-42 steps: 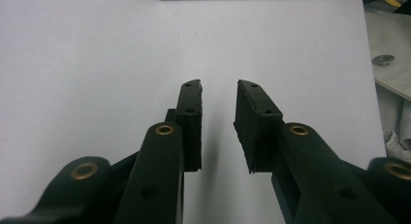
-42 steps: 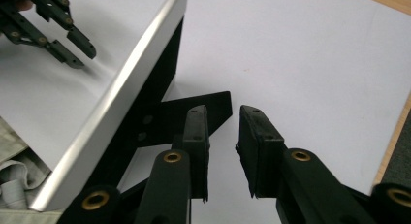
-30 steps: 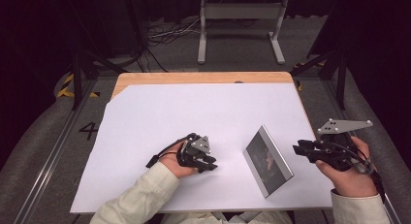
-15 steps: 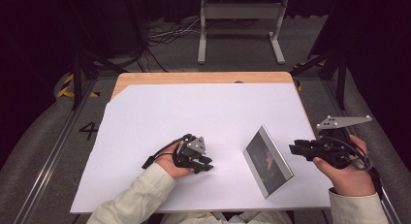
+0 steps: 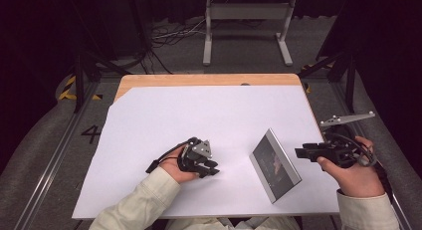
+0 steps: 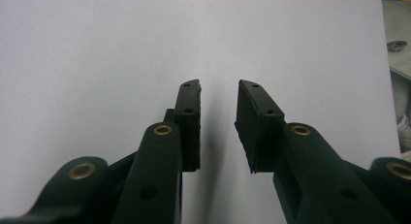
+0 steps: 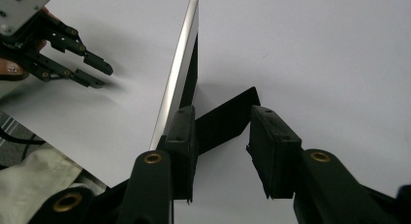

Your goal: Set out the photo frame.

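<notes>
A silver-rimmed picture frame [image 5: 275, 165] with a dark front stands tilted on the white table cover [image 5: 199, 115], right of centre. In the right gripper view I see its thin metal edge [image 7: 181, 73] and its black back prop [image 7: 232, 115] resting on the cover. My right gripper [image 5: 298, 151] is open just right of the frame, its jaws [image 7: 223, 110] on either side of the prop's line without touching it. My left gripper [image 5: 215, 168] lies low on the cover, left of the frame, and is open [image 6: 219, 88] with nothing in it. It also appears across the frame [image 7: 97, 73].
The white cover leaves a strip of wooden tabletop [image 5: 199, 79] bare at the far edge. Behind the table a metal stand [image 5: 246, 26] and cables [image 5: 169, 38] sit on the floor. The table's right edge runs close to my right hand.
My right gripper has moved left, closer to the back of the frame. The left gripper has barely shifted, and the frame has stayed put.
</notes>
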The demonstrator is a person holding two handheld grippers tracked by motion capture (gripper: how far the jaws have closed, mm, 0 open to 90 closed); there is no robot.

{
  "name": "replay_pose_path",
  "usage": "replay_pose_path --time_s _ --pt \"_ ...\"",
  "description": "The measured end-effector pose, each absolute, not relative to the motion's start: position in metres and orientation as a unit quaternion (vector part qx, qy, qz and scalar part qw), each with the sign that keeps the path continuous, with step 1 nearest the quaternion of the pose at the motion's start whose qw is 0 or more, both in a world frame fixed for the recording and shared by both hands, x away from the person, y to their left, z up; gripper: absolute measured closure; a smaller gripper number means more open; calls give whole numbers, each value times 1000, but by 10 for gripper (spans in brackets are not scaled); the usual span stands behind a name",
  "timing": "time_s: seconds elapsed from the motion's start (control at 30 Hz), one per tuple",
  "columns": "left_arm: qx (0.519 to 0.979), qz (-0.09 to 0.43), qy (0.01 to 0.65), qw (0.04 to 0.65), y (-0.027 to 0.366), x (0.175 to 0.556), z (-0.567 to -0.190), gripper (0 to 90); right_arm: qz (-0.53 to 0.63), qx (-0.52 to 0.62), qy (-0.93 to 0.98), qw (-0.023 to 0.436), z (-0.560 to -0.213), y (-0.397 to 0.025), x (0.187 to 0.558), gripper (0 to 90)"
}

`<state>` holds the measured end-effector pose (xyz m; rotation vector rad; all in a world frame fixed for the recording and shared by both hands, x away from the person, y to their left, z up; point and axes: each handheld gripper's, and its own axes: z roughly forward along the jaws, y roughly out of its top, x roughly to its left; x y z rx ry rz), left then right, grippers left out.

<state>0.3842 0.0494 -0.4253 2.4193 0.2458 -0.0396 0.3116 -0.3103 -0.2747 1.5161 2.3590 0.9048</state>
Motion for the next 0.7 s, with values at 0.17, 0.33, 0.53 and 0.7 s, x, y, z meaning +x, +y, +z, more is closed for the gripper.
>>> replay_pose_path --time_s 0.17,0.33,0.53,0.7 --pt "932 -15 95 349 49 384 -425 709 299 531 787 98 -270 -308 312 589" --pt "933 -14 94 347 49 384 -425 708 298 545 778 94 -266 -307 311 569" --pt "933 -12 92 348 49 384 -425 713 298 554 773 86 -262 -302 309 537" --pt "934 -14 93 346 49 384 -426 716 297 550 777 71 -262 -296 310 510"
